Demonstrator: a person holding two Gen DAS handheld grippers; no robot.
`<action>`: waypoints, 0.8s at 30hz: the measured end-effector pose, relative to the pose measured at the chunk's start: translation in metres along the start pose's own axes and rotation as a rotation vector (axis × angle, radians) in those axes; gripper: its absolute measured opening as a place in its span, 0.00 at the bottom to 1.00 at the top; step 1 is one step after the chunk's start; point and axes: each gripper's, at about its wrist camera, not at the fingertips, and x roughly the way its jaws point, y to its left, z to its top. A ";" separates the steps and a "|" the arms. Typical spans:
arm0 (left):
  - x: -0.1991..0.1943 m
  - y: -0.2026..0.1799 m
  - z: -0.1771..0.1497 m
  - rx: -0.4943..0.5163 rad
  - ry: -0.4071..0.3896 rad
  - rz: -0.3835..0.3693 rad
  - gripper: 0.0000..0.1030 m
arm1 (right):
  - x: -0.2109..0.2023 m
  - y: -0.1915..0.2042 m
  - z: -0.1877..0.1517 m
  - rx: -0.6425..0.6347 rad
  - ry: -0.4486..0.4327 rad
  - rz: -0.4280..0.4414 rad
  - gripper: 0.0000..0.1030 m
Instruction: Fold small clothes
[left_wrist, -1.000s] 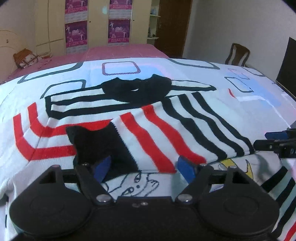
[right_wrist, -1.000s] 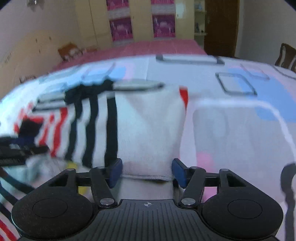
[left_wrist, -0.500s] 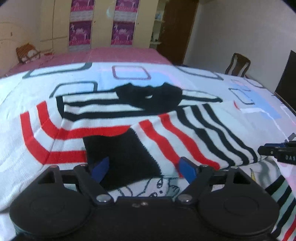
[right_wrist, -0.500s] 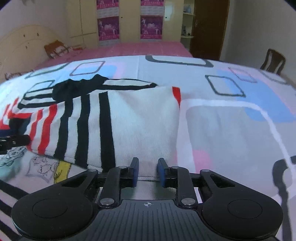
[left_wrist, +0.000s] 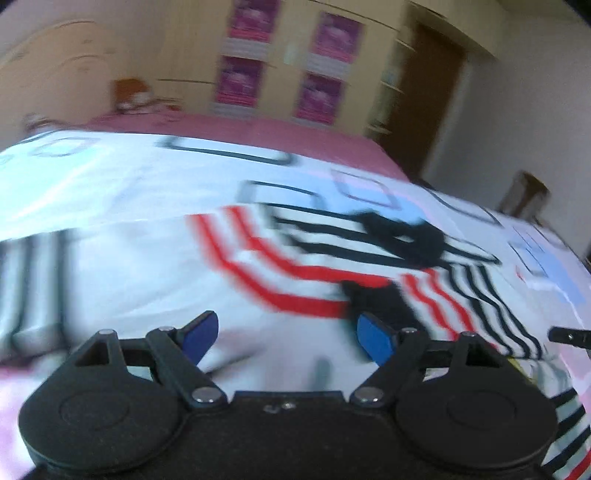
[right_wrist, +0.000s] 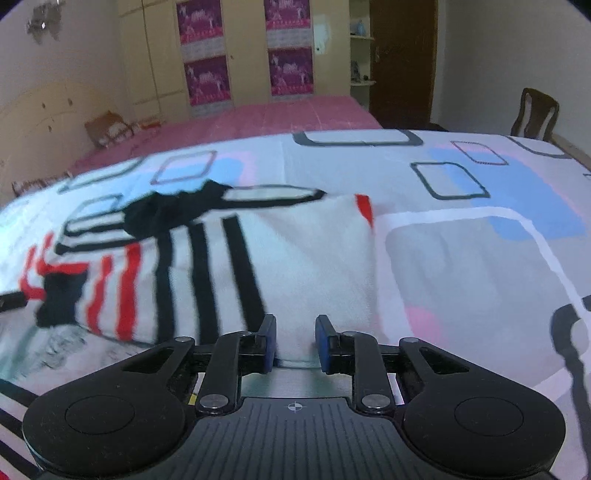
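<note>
Folding striped garment (right_wrist: 303, 258) on bed (right_wrist: 480, 258): right gripper (right_wrist: 294, 343) clenched on hem, left gripper (left_wrist: 286, 338) released, next needing opposite edge grasped

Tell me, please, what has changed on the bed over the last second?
The right gripper closed on the hem of the striped sweater. The open left gripper swung left off the black cuff, which now lies to its right. The sweater stayed folded on the bedsheet.
</note>
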 end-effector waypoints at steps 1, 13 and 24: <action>-0.010 0.015 -0.002 -0.030 -0.012 0.033 0.75 | 0.001 0.005 0.001 0.003 0.003 0.013 0.23; -0.090 0.212 -0.031 -0.665 -0.164 0.250 0.65 | 0.030 0.073 0.008 -0.044 0.050 0.087 0.24; -0.086 0.283 -0.034 -0.919 -0.289 0.250 0.05 | 0.034 0.105 0.013 -0.082 0.048 0.096 0.24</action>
